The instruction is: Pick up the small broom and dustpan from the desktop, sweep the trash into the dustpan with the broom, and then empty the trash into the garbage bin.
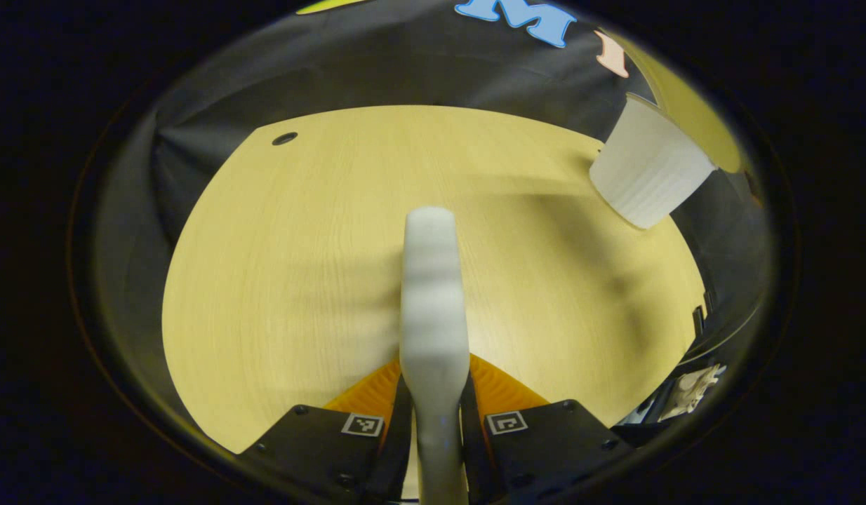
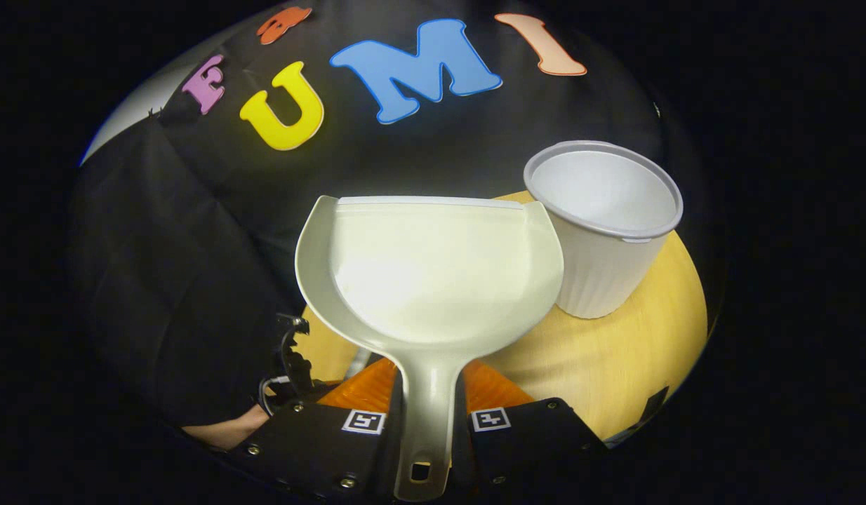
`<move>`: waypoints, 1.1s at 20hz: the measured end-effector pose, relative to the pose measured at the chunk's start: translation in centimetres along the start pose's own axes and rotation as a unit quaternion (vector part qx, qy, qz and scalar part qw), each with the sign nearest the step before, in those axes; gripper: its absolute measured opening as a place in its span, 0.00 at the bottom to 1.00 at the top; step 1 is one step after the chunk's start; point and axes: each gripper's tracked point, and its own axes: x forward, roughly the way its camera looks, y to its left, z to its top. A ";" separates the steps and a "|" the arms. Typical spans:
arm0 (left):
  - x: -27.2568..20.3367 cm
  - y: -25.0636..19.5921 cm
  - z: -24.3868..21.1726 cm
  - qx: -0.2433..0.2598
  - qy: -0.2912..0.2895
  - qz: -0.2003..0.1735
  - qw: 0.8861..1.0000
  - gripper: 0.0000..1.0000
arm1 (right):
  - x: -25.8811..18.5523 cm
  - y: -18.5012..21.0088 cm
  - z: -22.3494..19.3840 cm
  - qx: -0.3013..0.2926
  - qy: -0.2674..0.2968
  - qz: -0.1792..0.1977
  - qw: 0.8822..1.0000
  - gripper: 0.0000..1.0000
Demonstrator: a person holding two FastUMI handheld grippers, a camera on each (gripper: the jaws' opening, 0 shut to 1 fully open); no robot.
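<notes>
- In the left gripper view, the left gripper (image 1: 434, 410) pinches the white broom (image 1: 433, 294) between both fingers; the broom runs from 6 o'clock up toward the centre, held above the pale wooden desktop (image 1: 285, 280) (its far end is blurred, so bristles cannot be made out).
- A white ribbed garbage bin (image 1: 647, 172) appears at 2 o'clock, near the desktop's far edge.
- In the right gripper view, the right gripper (image 2: 424, 410) clamps the handle of the pale dustpan (image 2: 433, 270) from both sides at 6 o'clock; the pan opens toward 12 o'clock.
- The garbage bin (image 2: 601, 224) stands upright on the desktop (image 2: 643, 351) at 2 o'clock, just beside the dustpan's rim; whether they touch cannot be told.
- A hand (image 2: 226, 428) shows at 8 o'clock.
</notes>
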 end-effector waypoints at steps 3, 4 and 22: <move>0.4 0.6 0.0 -0.002 0.005 -0.002 1.000 0.41 | 1.8 -1.0 -2.5 -0.034 0.015 -0.050 0.998 0.30; 0.6 0.8 0.1 -0.002 0.006 -0.001 1.000 0.39 | 2.4 -1.5 -3.6 -0.040 0.022 -0.066 0.997 0.30; -3.9 2.2 4.0 -0.021 0.011 0.034 0.999 0.39 | 11.7 -9.0 -16.2 -0.074 0.101 -0.161 0.979 0.30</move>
